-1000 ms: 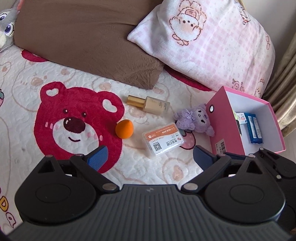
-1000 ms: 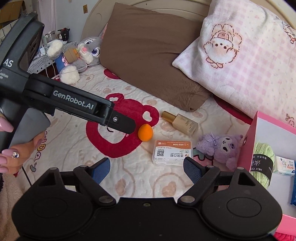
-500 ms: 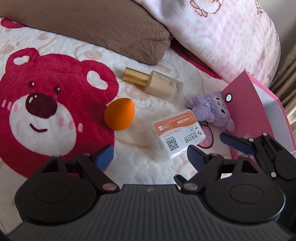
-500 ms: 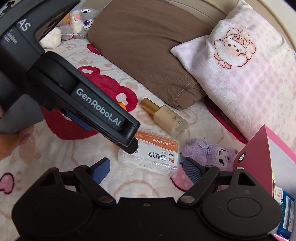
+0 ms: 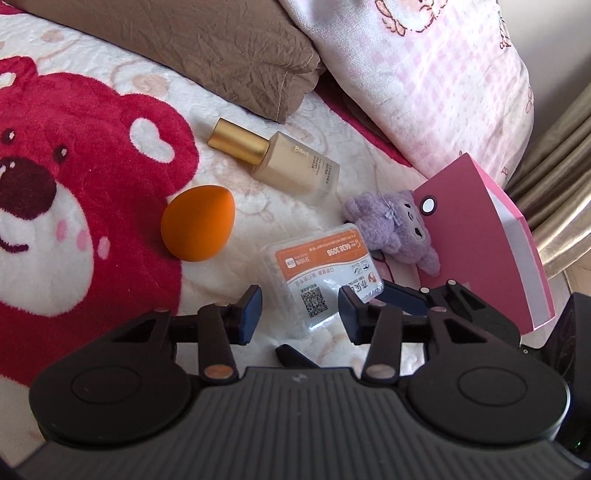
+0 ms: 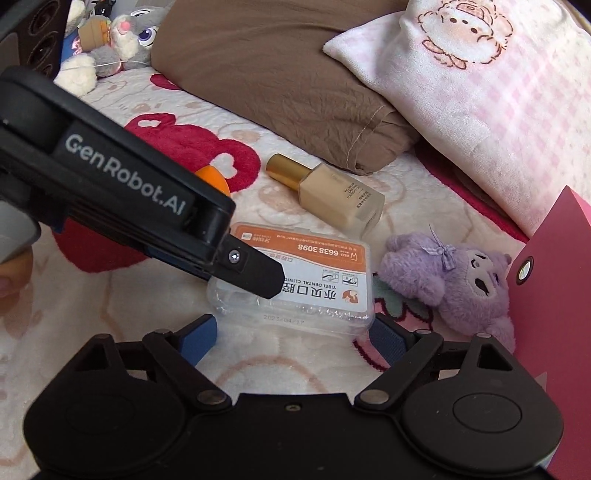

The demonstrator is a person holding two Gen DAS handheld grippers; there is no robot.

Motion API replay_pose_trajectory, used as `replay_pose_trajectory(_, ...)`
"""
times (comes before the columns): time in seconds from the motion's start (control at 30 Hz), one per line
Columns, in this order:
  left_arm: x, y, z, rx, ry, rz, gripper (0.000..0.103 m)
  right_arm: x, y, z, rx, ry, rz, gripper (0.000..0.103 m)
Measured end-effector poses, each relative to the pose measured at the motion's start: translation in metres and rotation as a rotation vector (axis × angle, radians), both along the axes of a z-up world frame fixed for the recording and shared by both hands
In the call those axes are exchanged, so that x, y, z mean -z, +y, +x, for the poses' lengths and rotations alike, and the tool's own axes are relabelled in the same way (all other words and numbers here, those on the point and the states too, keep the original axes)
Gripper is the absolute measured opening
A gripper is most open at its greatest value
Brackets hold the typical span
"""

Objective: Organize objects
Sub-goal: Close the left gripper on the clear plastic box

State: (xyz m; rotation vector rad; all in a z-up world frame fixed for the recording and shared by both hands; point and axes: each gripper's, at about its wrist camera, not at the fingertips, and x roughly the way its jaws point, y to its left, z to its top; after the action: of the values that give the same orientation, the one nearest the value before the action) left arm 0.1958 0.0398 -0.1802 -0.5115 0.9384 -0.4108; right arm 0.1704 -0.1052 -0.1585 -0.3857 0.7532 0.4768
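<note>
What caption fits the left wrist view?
Left gripper closing around a clear plastic case on the bear blanket.

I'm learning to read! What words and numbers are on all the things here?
"GenRobot.AI": left gripper body.
"6638 3098", "YIBEI DENTAL CLINIC", "2022/04/17": clear plastic case; its Chinese print and QR code are unread.
"BAHA": foundation bottle; smaller lines too small.

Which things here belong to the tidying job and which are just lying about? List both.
Job: clear plastic case, foundation bottle, orange sponge, purple plush, pink box.
Lying about: brown pillow, pink pillow, grey bunny toy.
</note>
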Motion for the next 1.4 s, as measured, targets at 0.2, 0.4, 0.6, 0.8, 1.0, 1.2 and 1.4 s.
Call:
replay_pose_trajectory(0.2, -0.004, 0.005, -0.013, 0.016, 0.079, 0.009, 0.041, -0.007, 0.001, -0.012, 0.002, 0.084, 0.046, 0.092)
replay_pose_trajectory(0.4, -0.016, 0.017, -0.032, 0.036, 0.159, 0.016, 0.041, -0.012, 0.005, -0.04, -0.011, 0.171, 0.078, 0.093)
replay_pose_trajectory(0.6, -0.009, 0.014, -0.036, 0.02, 0.174, 0.043, 0.042, -0.006, -0.001, -0.039, 0.022, 0.271, 0.132, 0.096)
replay_pose_trajectory(0.8, -0.012, 0.018, -0.031, -0.064, 0.122, 0.115, 0.058, -0.006, -0.007, -0.028, 0.088, 0.314, 0.214, 0.096)
replay_pose_trajectory(1.0, -0.007, 0.02, -0.026, -0.029, 0.175, 0.002, 0.039, -0.005, 0.001, -0.019, 0.105, 0.311, 0.208, 0.097)
replay_pose_trajectory(1.2, -0.016, 0.009, -0.036, -0.047, 0.099, 0.093, 0.036, -0.001, 0.002, -0.018, 0.118, 0.301, 0.205, 0.096)
replay_pose_trajectory(1.4, -0.008, 0.014, -0.031, -0.047, 0.14, 0.032, 0.042, 0.001, 0.001, -0.019, 0.128, 0.288, 0.209, 0.096)
